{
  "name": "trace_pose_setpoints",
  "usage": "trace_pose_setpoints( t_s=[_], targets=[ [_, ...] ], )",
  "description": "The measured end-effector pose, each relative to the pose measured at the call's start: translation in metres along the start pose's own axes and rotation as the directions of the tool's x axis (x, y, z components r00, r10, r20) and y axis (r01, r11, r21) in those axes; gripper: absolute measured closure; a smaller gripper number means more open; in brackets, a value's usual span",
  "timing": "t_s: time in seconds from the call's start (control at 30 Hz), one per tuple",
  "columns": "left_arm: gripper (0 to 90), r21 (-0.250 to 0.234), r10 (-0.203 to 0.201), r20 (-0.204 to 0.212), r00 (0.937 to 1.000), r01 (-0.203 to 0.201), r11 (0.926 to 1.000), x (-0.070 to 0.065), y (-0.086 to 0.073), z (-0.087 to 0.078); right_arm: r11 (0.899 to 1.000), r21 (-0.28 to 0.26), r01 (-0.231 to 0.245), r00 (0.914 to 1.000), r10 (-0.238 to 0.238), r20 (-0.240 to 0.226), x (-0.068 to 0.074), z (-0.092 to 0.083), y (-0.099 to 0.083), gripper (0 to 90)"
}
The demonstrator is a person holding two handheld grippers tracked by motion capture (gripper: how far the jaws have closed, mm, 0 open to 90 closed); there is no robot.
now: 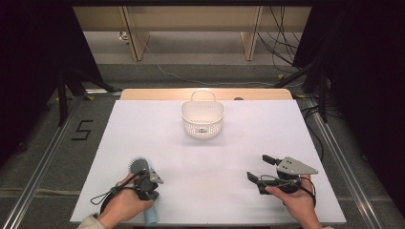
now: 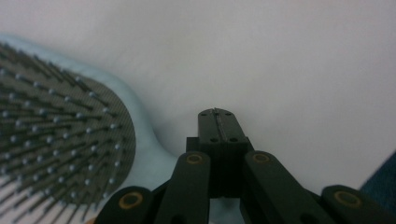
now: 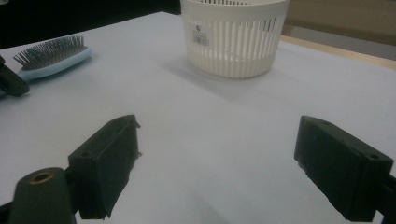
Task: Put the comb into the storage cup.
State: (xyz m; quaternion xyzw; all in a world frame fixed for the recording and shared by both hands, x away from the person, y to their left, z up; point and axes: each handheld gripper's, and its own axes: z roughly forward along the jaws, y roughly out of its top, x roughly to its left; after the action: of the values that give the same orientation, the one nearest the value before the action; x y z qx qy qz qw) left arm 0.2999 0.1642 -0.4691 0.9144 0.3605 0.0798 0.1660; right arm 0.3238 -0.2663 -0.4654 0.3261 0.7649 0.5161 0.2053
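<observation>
Left gripper (image 2: 218,122) lower left, jaws closed beside the hairbrush (image 2: 60,135) — right gripper (image 3: 217,163) lower right, jaws wide apart, level above the table (image 1: 215,157).

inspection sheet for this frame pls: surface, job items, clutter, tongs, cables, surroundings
Surface: white tabletop, a wood strip along its far edge.
Job's things: white slotted basket at far centre, upright; light blue hairbrush near left, bristles up.
Clutter: nothing seen.
Tongs: left tongs shut beside the brush head, nothing between the jaws; right tongs open, facing the basket.
Cables: a black loop trails from the left hand; loose cables on the floor behind.
Surroundings: wooden bench legs, floor rails, a "5" mark at left.
</observation>
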Motion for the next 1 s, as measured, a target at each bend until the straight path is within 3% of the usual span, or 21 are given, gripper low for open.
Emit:
trace_pose_setpoints(
  t_s=[0.17, 0.33, 0.67, 0.77, 0.8, 0.87, 0.97, 1.0],
  targets=[
    [89.6, 0.017, -0.006, 0.008, 0.9999, 0.005, 0.9998, 0.004, -0.015, -0.006, 1.0, 0.004, -0.002, 1.0, 0.002, 0.003, -0.001, 0.0, 0.0, 14.6],
    [89.6, 0.054, -0.027, -0.006, 0.9996, 0.028, 0.9982, 0.016, -0.033, -0.014, 1.0, 0.005, -0.003, 1.0, 0.003, 0.006, -0.001, 0.0, 0.0, 14.6],
    [88.0, 0.046, -0.04, -0.008, 0.9992, 0.041, 0.9981, 0.017, -0.041, -0.017, 1.0, 0.006, -0.005, 1.0, 0.005, 0.004, -0.001, 0.0, -0.001, 14.6],
    [78.7, 0.017, -0.033, 0.02, 0.9993, 0.033, 0.9993, 0.016, -0.043, -0.021, 1.0, 0.005, -0.005, 1.0, 0.005, 0.002, -0.001, 0.0, -0.001, 14.6],
    [75.9, 0.017, -0.033, 0.02, 0.9993, 0.033, 0.9993, 0.016, -0.043, -0.021, 1.0, 0.005, -0.007, 1.0, 0.007, 0.003, -0.001, 0.0, -0.001, 14.6],
    [68.7, -0.033, -0.059, 0.018, 0.9981, 0.06, 0.9977, 0.015, -0.045, -0.032, 1.0, 0.007, -0.007, 1.0, 0.007, 0.003, -0.001, 0.0, -0.001, 14.6],
    [47.2, -0.068, -0.07, 0.014, 0.9975, 0.07, 0.9952, 0.016, -0.046, -0.039, 1.0, 0.009, -0.004, 1.0, 0.004, 0.004, -0.001, 0.0, -0.001, 14.6],
    [47.2, -0.076, -0.064, 0.005, 0.998, 0.064, 0.9951, 0.016, -0.047, -0.043, 1.0, 0.009, -0.004, 1.0, 0.004, 0.004, -0.001, 0.0, -0.001, 14.6]
  ],
)
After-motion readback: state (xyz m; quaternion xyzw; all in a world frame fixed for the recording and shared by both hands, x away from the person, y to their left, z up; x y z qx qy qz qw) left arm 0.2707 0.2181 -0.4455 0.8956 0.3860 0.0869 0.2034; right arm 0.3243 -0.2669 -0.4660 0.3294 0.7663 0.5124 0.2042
